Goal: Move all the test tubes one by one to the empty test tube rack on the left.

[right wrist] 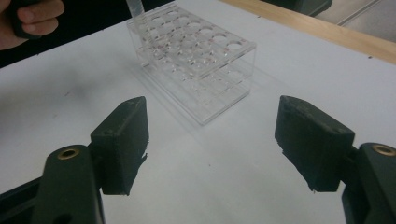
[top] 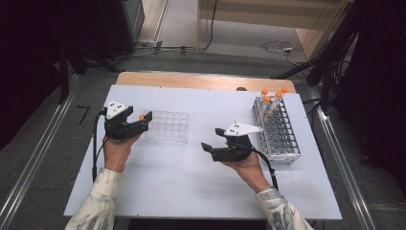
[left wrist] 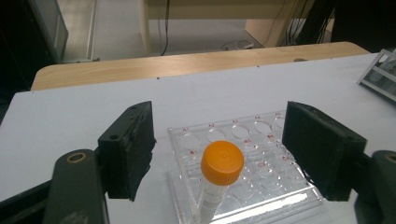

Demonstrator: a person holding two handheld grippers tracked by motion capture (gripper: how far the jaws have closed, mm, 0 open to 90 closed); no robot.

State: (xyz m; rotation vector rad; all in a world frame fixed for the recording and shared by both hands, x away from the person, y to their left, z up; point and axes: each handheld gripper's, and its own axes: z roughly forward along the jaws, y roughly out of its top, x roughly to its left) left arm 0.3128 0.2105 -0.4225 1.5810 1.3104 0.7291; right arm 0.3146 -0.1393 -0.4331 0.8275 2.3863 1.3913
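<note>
A clear plastic tube with an orange cap (left wrist: 222, 162) stands upright in the near-left corner of a clear acrylic rack (left wrist: 261, 140). My left gripper (left wrist: 224, 145) is open around the cap, with a gap on each side between pads and tube. In the high view the left gripper (top: 142, 120) sits at the left end of that rack (top: 167, 127). My right gripper (top: 211, 139) hovers open and empty over the table's middle, pointing left toward the clear rack (right wrist: 196, 56). Nothing lies between the right gripper's (right wrist: 212, 140) jaws.
A white wire-grid rack (top: 277, 132) stands at the right of the white tabletop (top: 191, 187), with several orange-capped tubes (top: 270, 98) at its far end. A wooden strip (top: 191, 80) borders the far edge. Dark equipment and cables surround the table.
</note>
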